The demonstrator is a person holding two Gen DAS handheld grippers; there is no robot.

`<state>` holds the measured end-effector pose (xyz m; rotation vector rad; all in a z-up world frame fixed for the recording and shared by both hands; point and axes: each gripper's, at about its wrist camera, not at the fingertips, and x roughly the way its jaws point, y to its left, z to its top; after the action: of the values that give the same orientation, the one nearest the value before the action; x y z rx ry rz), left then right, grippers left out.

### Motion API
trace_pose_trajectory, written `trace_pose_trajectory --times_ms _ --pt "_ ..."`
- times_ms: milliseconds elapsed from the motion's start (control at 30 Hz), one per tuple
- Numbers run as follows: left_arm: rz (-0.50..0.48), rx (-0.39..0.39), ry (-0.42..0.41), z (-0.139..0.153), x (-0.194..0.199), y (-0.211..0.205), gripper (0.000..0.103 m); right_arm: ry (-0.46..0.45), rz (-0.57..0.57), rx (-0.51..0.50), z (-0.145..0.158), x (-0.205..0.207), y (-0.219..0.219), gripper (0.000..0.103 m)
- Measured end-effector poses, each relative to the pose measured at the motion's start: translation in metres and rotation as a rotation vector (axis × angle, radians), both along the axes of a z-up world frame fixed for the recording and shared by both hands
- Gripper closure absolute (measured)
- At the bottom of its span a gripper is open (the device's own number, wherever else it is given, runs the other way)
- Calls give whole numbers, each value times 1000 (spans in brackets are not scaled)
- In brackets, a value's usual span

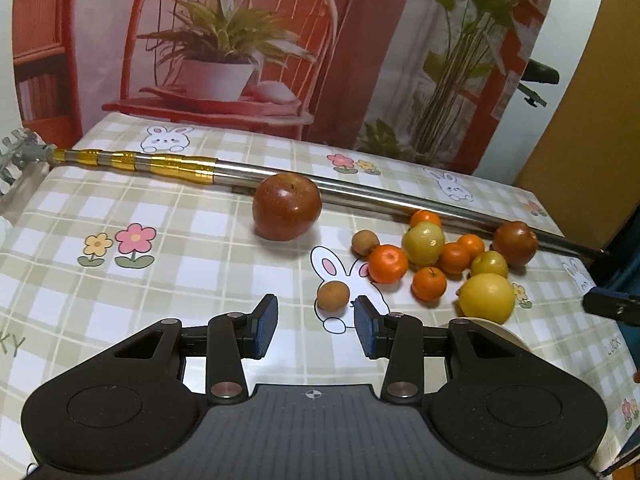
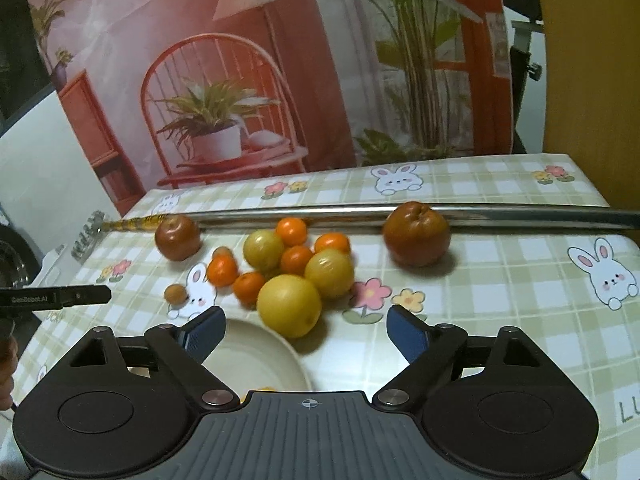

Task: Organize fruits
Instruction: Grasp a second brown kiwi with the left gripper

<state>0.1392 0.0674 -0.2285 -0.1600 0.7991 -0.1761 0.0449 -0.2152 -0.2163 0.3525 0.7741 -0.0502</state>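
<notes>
Fruit lies loose on the checked tablecloth. In the left wrist view a big red apple [image 1: 287, 206] sits ahead, with a small brown fruit [image 1: 333, 295] just beyond my open, empty left gripper [image 1: 316, 326]. To the right are several tangerines [image 1: 387, 263], green-yellow fruits [image 1: 423, 243], a lemon [image 1: 487, 298] and a second red apple [image 1: 515, 243]. In the right wrist view my right gripper [image 2: 306, 330] is open and empty, the lemon [image 2: 289, 305] just ahead between its fingers. A cream plate [image 2: 256, 360] lies under its left finger. The red apples [image 2: 416, 234] [image 2: 177, 237] flank the pile.
A long metal pole with gold bands [image 1: 176, 166] lies across the table behind the fruit; it also shows in the right wrist view [image 2: 520, 216]. A printed backdrop stands behind the table. The left gripper's tip [image 2: 80, 295] shows at the left edge of the right wrist view.
</notes>
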Motion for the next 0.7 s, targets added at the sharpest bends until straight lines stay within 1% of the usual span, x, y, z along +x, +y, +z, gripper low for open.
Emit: trace_pose_trajectory --times_ms 133,200,333,567,667,700 --pt "-23 29 5 -10 13 -8 59 -17 -31 -11 -1 0 -8 18" --pt "-33 51 4 -15 21 -14 59 1 -40 -11 -4 3 -11 17" --pt "-45 68 17 -26 37 -21 59 40 -71 24 -14 8 -20 16" --pt "-72 100 62 -45 52 -32 59 26 -129 7 -17 2 -29 16" --pt "-67 95 74 -50 55 -32 59 19 -141 -2 -18 1 -32 16" --pt "-63 95 66 -50 54 -32 60 18 -143 -2 -18 1 -33 17"
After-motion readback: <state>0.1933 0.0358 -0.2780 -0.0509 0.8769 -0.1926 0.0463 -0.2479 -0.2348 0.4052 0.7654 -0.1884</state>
